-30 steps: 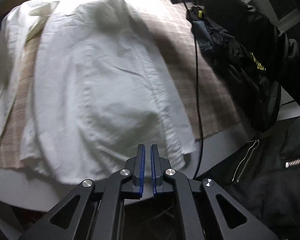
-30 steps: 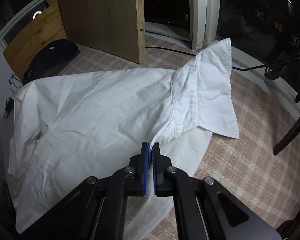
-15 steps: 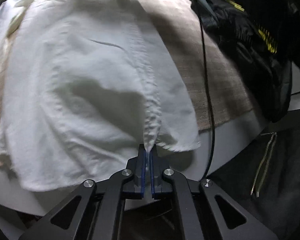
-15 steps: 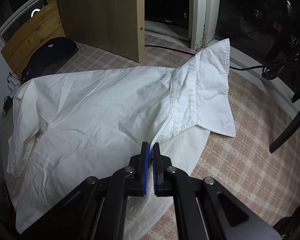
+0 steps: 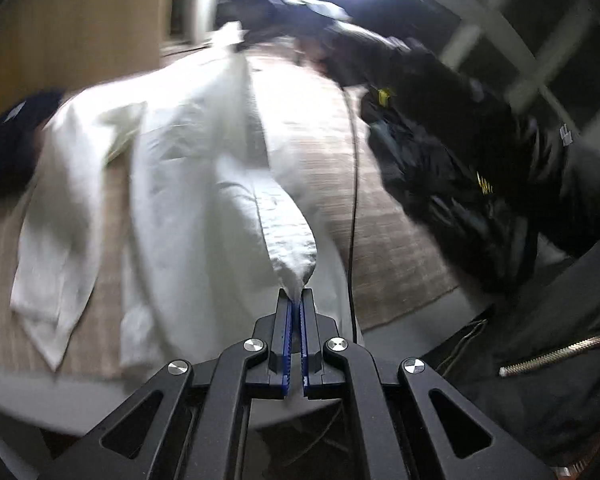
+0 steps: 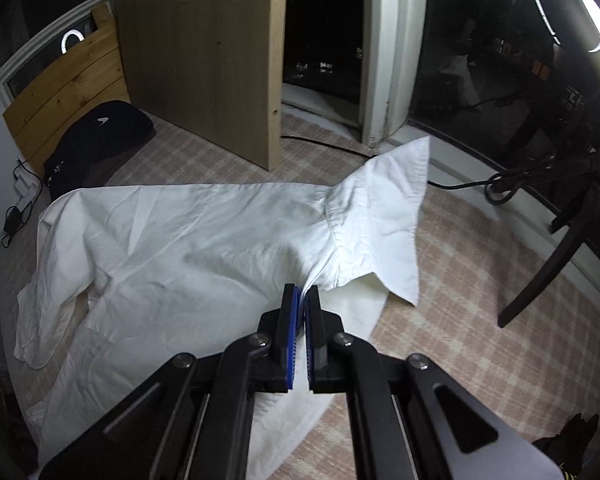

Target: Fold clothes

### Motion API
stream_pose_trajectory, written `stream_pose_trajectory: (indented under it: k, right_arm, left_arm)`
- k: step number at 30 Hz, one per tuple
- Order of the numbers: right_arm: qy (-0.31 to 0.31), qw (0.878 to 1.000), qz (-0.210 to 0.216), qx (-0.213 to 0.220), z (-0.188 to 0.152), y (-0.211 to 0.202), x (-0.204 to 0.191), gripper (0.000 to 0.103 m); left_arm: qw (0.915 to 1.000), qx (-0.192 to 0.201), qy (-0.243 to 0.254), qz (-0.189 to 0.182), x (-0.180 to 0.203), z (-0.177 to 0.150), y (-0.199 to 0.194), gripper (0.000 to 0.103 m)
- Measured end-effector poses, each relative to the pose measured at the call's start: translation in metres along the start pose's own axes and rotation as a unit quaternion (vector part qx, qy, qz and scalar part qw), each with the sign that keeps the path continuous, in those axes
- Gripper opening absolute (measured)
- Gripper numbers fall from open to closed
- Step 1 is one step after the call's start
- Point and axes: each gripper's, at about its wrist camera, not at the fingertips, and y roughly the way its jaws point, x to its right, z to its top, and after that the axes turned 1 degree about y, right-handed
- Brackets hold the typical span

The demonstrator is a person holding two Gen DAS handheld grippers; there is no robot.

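A white button-up shirt [image 5: 188,184] lies spread on a round table with a beige checked cloth [image 5: 384,220]. My left gripper [image 5: 295,294] is shut on the shirt's bottom hem by the button placket, and the cloth rises from the table in a taut ridge. In the right wrist view the same white shirt [image 6: 188,240] stretches away from me, with its collar [image 6: 384,216] standing up. There my right gripper [image 6: 303,292] is shut on the fabric just below the collar.
A person's dark-sleeved arm [image 5: 460,120] reaches over the table's right side, and a black cable [image 5: 354,184] runs along the cloth. A wooden board [image 6: 204,64] and a black bag [image 6: 96,140] stand at the far edge. A dark chair leg [image 6: 540,280] sits right.
My left gripper closed on the shirt's hem and lifted it, pulling the placket side up and over the table. The right gripper kept its hold near the collar and rose slightly.
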Motion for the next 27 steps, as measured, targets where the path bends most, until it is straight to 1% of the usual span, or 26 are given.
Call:
stream_pose_trajectory:
  k: [1, 2, 4, 5, 6, 8, 10, 11, 14, 16, 17, 18, 20, 21, 22, 25, 27]
  right_arm:
    - [0.002, 1.000, -0.003, -0.003, -0.001, 0.002, 0.004, 0.004]
    - [0.005, 1.000, -0.005, -0.009, -0.002, 0.004, 0.007, 0.004]
    - [0.006, 0.999, -0.003, -0.045, -0.014, 0.013, 0.012, 0.006]
    - [0.011, 0.999, 0.004, -0.044, -0.028, 0.003, 0.010, 0.007]
    - [0.016, 0.999, 0.011, -0.043, -0.042, -0.008, 0.008, 0.007]
    - [0.026, 0.999, 0.025, -0.041, -0.069, -0.028, 0.004, 0.009]
    - [0.037, 0.998, 0.039, -0.039, -0.097, -0.048, 0.001, 0.010]
    - [0.042, 0.997, 0.046, -0.038, -0.111, -0.058, -0.001, 0.013]
    - [0.057, 0.995, 0.067, -0.034, -0.152, -0.088, -0.007, 0.016]
    - [0.068, 0.994, 0.082, -0.033, -0.180, -0.108, -0.012, 0.016]
    - [0.077, 0.992, 0.095, -0.036, -0.203, -0.118, -0.022, 0.016]
    - [0.087, 0.990, 0.105, -0.040, -0.225, -0.127, -0.032, 0.016]
    - [0.101, 0.989, 0.094, -0.053, -0.261, -0.135, -0.054, 0.016]
    - [0.108, 0.988, 0.089, -0.060, -0.278, -0.138, -0.064, 0.016]
    - [0.118, 0.987, 0.089, -0.065, -0.292, -0.138, -0.074, 0.016]
    - [0.150, 0.982, 0.092, -0.074, -0.324, -0.136, -0.097, 0.016]
    - [0.169, 0.978, 0.091, -0.077, -0.338, -0.131, -0.112, 0.016]
  left_arm:
    - [0.9999, -0.016, 0.003, -0.004, 0.000, -0.003, 0.011, 0.012]
    - [0.9994, -0.034, 0.005, -0.006, -0.001, -0.008, 0.021, 0.015]
    - [0.9975, -0.070, 0.008, -0.010, -0.002, -0.018, 0.040, 0.015]
    - [0.9974, -0.071, 0.002, -0.007, -0.009, -0.025, 0.037, 0.016]
    - [0.9977, -0.068, -0.007, -0.003, -0.018, -0.032, 0.029, 0.022]
    - [0.9965, -0.065, -0.044, 0.030, -0.049, -0.051, 0.015, 0.029]
    - [0.9918, -0.069, -0.087, 0.064, -0.081, -0.067, 0.007, 0.029]
    - [0.9891, -0.072, -0.108, 0.070, -0.097, -0.074, 0.006, 0.029]
    - [0.9882, -0.066, -0.126, 0.056, -0.122, -0.080, 0.012, 0.029]
    - [0.9906, -0.068, -0.114, 0.034, -0.123, -0.078, 0.023, 0.029]
    - [0.9922, -0.072, -0.093, 0.041, -0.119, -0.077, 0.029, 0.031]
    - [0.9933, -0.077, -0.068, 0.052, -0.115, -0.076, 0.036, 0.031]
    - [0.9925, -0.085, -0.040, 0.078, -0.112, -0.075, 0.043, 0.031]
    - [0.9924, -0.083, -0.032, 0.085, -0.114, -0.075, 0.044, 0.031]
    - [0.9929, -0.078, -0.033, 0.084, -0.116, -0.076, 0.041, 0.031]
    - [0.9967, -0.063, -0.040, 0.034, -0.120, -0.074, 0.033, 0.031]
    - [0.9977, -0.064, -0.020, 0.011, -0.112, -0.070, 0.035, 0.031]
